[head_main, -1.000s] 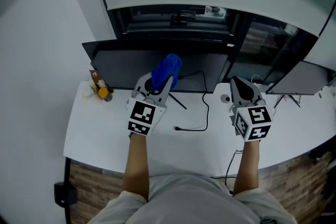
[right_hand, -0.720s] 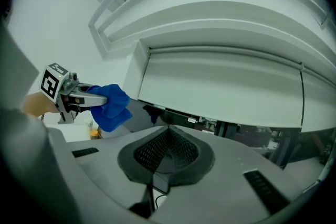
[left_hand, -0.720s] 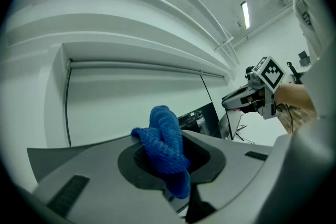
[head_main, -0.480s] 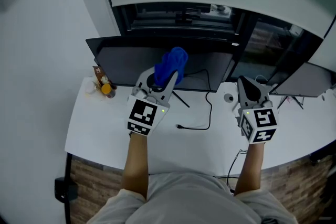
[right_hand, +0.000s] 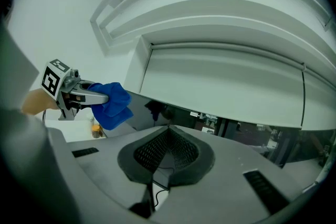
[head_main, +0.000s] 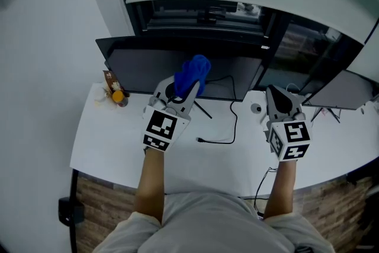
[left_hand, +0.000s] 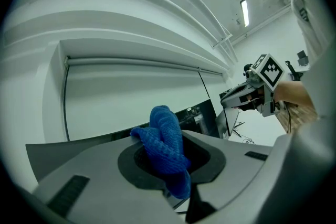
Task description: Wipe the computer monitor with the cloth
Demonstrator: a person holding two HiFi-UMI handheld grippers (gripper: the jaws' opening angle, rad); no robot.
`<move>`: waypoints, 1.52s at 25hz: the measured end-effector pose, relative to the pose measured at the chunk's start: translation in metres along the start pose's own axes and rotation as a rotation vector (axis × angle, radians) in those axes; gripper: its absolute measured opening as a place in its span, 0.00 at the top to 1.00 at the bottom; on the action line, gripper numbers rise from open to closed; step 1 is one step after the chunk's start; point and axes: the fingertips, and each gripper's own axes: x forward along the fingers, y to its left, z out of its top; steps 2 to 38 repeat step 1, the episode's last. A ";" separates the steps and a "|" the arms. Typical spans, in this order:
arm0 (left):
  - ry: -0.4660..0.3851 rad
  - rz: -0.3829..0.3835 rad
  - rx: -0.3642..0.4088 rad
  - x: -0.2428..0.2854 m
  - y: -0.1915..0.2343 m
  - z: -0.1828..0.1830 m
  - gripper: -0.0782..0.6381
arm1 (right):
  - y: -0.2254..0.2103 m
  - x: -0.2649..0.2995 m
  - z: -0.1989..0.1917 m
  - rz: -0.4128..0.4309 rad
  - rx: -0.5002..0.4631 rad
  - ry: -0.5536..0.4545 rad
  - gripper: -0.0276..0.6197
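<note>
The dark computer monitor (head_main: 142, 68) stands at the back of the white desk (head_main: 112, 148). My left gripper (head_main: 185, 90) is shut on a bunched blue cloth (head_main: 194, 73), which is held up against the lower middle of the screen. In the left gripper view the cloth (left_hand: 164, 131) bulges out between the closed jaws of the left gripper (left_hand: 173, 165). My right gripper (head_main: 277, 99) hovers over the desk right of the monitor, shut with nothing in it; the right gripper (right_hand: 168, 136) points past the screen. Its view shows the left gripper (right_hand: 79, 93) with the cloth (right_hand: 113, 105).
A small orange-capped bottle (head_main: 119, 96) and a brown packet (head_main: 108, 79) sit at the desk's left back. A black cable (head_main: 224, 134) trails across the middle. A second monitor (head_main: 340, 92) stands at the right, with a small round object (head_main: 255, 108) near it.
The left gripper and the cloth have shifted slightly right and up along the screen. The right gripper has hardly moved.
</note>
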 end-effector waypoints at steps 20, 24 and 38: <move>0.003 -0.002 0.002 0.000 0.000 -0.001 0.77 | 0.001 0.000 -0.001 0.002 0.001 0.000 0.94; 0.003 -0.002 0.002 0.000 0.000 -0.001 0.77 | 0.001 0.000 -0.001 0.002 0.001 0.000 0.94; 0.003 -0.002 0.002 0.000 0.000 -0.001 0.77 | 0.001 0.000 -0.001 0.002 0.001 0.000 0.94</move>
